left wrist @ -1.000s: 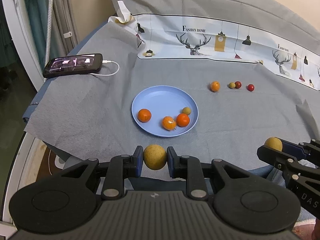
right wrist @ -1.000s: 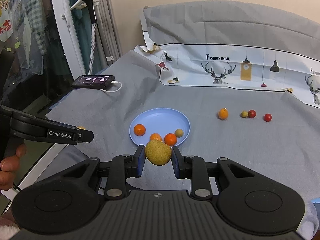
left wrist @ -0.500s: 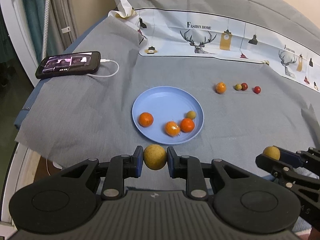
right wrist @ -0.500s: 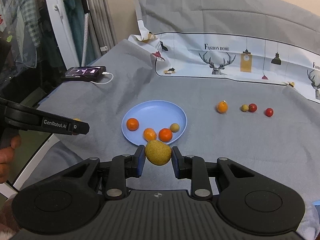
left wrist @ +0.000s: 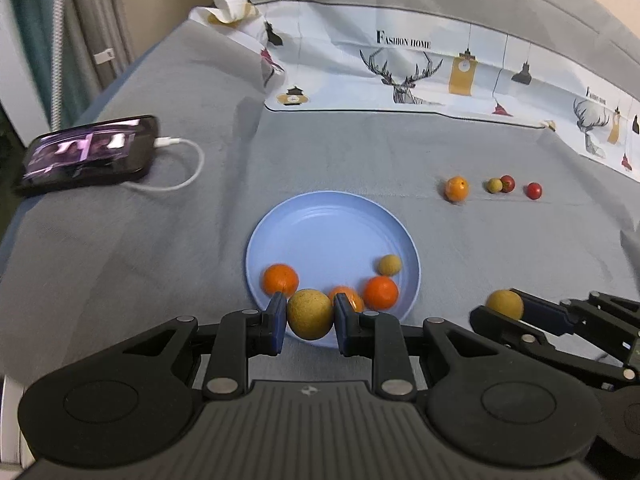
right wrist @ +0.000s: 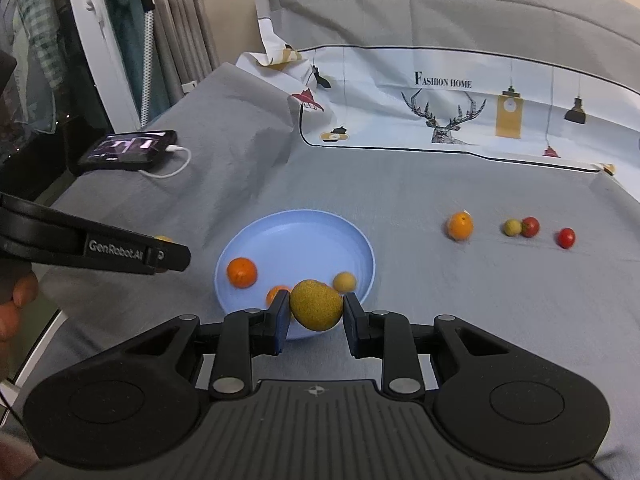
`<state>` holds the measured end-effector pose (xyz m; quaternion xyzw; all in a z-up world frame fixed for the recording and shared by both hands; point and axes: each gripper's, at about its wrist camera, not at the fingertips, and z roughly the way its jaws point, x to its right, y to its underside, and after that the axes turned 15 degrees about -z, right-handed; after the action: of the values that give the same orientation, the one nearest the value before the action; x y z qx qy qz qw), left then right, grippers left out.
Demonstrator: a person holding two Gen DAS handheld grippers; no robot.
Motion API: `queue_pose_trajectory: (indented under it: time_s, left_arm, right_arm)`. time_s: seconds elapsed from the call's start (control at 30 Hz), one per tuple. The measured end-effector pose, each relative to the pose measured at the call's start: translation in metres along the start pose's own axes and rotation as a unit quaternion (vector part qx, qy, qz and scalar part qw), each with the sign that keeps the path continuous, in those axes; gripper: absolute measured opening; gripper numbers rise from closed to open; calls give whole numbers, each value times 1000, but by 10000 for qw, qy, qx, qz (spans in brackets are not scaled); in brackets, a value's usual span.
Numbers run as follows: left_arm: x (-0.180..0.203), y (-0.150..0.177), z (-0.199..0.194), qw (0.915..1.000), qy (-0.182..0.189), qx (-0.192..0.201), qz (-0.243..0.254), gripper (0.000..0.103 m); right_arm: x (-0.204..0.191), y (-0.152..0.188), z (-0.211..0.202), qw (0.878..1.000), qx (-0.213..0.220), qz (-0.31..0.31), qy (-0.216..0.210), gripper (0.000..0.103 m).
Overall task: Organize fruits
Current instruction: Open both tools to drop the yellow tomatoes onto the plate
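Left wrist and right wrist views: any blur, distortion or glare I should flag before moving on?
Left wrist view: the phone and the gray cloth at the left edge are smeared by motion; the held fruit stays sharp. Right wrist view: the loose orange and the plate look slightly smeared. Both views: fisheye bending at the edges, soft even light, no glare.

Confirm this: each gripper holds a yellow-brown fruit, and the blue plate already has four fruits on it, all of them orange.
Not quite. The blue plate has four fruits, but only three are orange; the fourth is small and yellow-brown, as the left wrist view shows. Left gripper and right gripper each hold a yellow-brown fruit.
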<state>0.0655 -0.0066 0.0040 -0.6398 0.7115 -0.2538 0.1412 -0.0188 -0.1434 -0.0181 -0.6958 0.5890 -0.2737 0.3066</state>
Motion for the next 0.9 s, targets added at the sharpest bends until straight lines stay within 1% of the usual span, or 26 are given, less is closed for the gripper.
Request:
queue_pose_trajectory:
  time_s: [0.07,0.27,0.33,0.5,0.67,0.73,0.77,0.8,0.83,0.87,0.9]
  left_arm:
    - [-2,-9,15,10000,49,-38,-61,27]
    - [-5,-26,59,9998,-109,-96,-104,27]
    - [-5,-31,74,9997,-161,-169,-115,27]
    - [-5,-36,104,9991,-287,-311,-28,27]
    - [-7,-35,124,9984,-406,-387,39,28]
    - [-10,-36,126,9985,-404,-359,2,51]
    - [-11,-37,124,9987,-388,-323,-17,82]
    - [-12,-37,118,9990,-405,-174,-70,99]
    - [-13,-37,110,9992,-381,1,-87,102]
    - [-14,-36,102,9994,-314,144,-55,103]
    - [-14,-35,94,9995,-250,188,25,103]
  right_arm:
    - [3,-4,13,10000,-8,-2,-66,29]
    - [10,-13,53,9997,-113,-194,-109,29]
    - [13,-15,68,9996,-192,-195,-117,29]
    - [17,-17,101,9990,-363,-221,-157,29]
    - [18,-17,121,9985,-447,-197,-248,30]
    - [17,-19,126,9981,-447,-236,-365,31]
    - [17,-21,127,9979,-461,-249,-387,35]
    - [16,-23,128,9977,-510,-273,-363,53]
    - [16,-24,125,9979,-516,-293,-277,69]
    - [16,-24,120,9982,-461,-301,-217,74]
    - [16,-24,114,9984,-413,-323,-197,78]
